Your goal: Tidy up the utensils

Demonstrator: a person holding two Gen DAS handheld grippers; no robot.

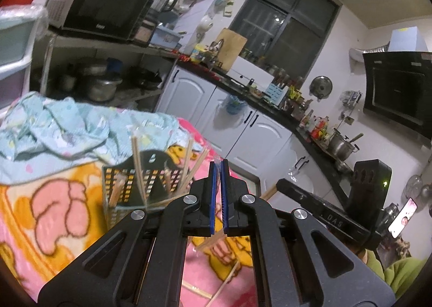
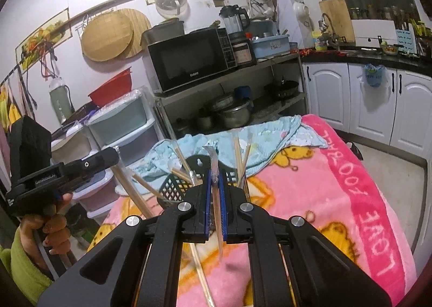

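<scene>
A pink cartoon blanket (image 2: pixel 337 199) covers the worktop, with a crumpled blue cloth (image 1: pixel 67 128) at its far end and a black mesh basket (image 1: pixel 127 185) of chopsticks (image 1: pixel 139 164) just before it. Beyond stand a microwave (image 2: pixel 189 61) on a metal rack and white cabinets (image 2: pixel 378 96). The right gripper (image 2: pixel 215 185) is clamped on a wrapped chopstick (image 2: pixel 217 215) above the basket; the left gripper (image 1: pixel 218 172) is closed on a thin clear wrapper, more chopsticks lying loose on the blanket below.

ahead: black basket (image 2: pixel 172 185) with chopsticks (image 2: pixel 239 158) sticking up, blocks low path | behind: crumpled blue cloth (image 2: pixel 259 134) | right: bare pink blanket (image 2: pixel 324 199), open
</scene>
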